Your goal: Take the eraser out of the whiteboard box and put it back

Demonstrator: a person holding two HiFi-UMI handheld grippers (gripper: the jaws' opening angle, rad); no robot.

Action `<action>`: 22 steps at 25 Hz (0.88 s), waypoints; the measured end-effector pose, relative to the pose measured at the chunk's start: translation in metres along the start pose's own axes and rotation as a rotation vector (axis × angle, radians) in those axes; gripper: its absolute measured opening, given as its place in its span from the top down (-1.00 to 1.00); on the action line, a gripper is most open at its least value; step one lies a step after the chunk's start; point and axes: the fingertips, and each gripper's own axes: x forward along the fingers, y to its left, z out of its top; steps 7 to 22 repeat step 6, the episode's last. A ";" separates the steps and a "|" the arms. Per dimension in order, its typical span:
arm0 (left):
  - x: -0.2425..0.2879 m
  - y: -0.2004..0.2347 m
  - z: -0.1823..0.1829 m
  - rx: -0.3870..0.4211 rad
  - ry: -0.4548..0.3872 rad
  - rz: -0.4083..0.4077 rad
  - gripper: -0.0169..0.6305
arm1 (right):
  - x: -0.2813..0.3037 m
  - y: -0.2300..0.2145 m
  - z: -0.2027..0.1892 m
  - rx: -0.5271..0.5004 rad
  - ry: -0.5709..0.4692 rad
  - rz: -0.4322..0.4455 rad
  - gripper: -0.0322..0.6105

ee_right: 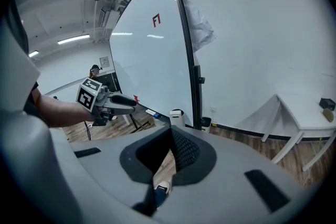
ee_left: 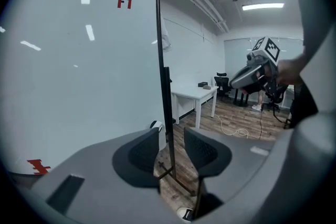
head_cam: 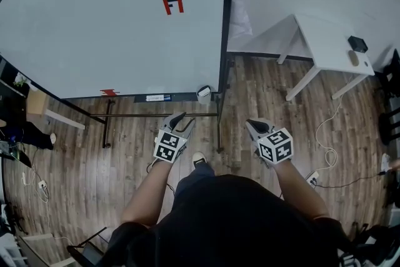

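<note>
The eraser is not visible, presumably inside the white box (head_cam: pixel 204 92) at the whiteboard's (head_cam: pixel 112 22) foot. It is likely light and felt-soft, so pinch its stiff sides. The left gripper (head_cam: pixel 181 120) gapes empty; the right gripper (head_cam: pixel 251 125) is closed on nothing.

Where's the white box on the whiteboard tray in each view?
Head view: white box centre, at the tray's right end.
Left gripper view: box low centre, left of the post.
Right gripper view: box centre, left of the post.
Shared landmark: the whiteboard's black frame post.
</note>
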 end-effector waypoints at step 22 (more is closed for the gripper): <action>-0.016 -0.020 -0.001 0.012 -0.003 0.004 0.53 | -0.016 0.009 -0.005 -0.004 -0.007 0.012 0.93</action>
